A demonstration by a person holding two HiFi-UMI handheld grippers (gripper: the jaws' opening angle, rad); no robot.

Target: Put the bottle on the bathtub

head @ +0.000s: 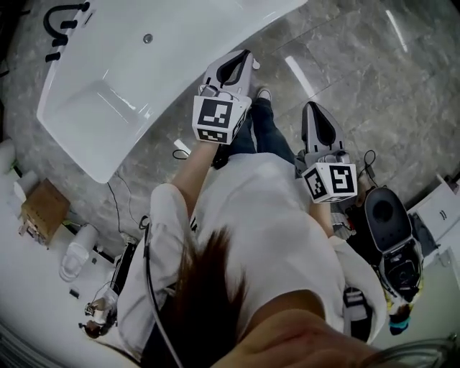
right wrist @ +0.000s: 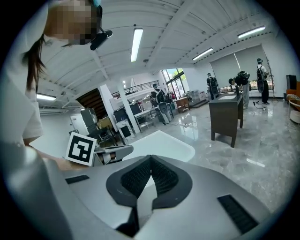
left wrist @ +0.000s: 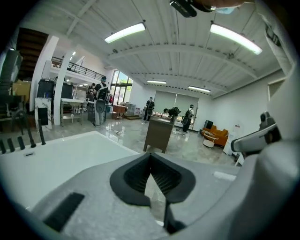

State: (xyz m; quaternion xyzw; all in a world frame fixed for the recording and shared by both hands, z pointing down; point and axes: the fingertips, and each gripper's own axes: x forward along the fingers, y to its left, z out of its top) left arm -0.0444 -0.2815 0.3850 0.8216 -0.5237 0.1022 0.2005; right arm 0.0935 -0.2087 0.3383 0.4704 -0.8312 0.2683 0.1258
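Observation:
No bottle shows in any view. The white bathtub (head: 144,65) lies on the grey stone floor at the upper left of the head view, its black tap (head: 63,20) at the far end. My left gripper (head: 246,59) is held in the air beside the tub's near rim, jaws shut with nothing between them. My right gripper (head: 311,108) hangs further right over the floor, also shut and empty. In the left gripper view the shut jaws (left wrist: 151,157) point over the tub (left wrist: 56,157). From the right gripper view (right wrist: 151,159) I see the tub (right wrist: 164,143) and the left gripper's marker cube (right wrist: 82,148).
A brown cabinet (left wrist: 159,133) stands on the glossy floor beyond the tub. Several people stand far off by desks (left wrist: 99,105). A cardboard box (head: 43,208), a white toilet (head: 75,251) and a black machine (head: 388,215) sit around the person's feet.

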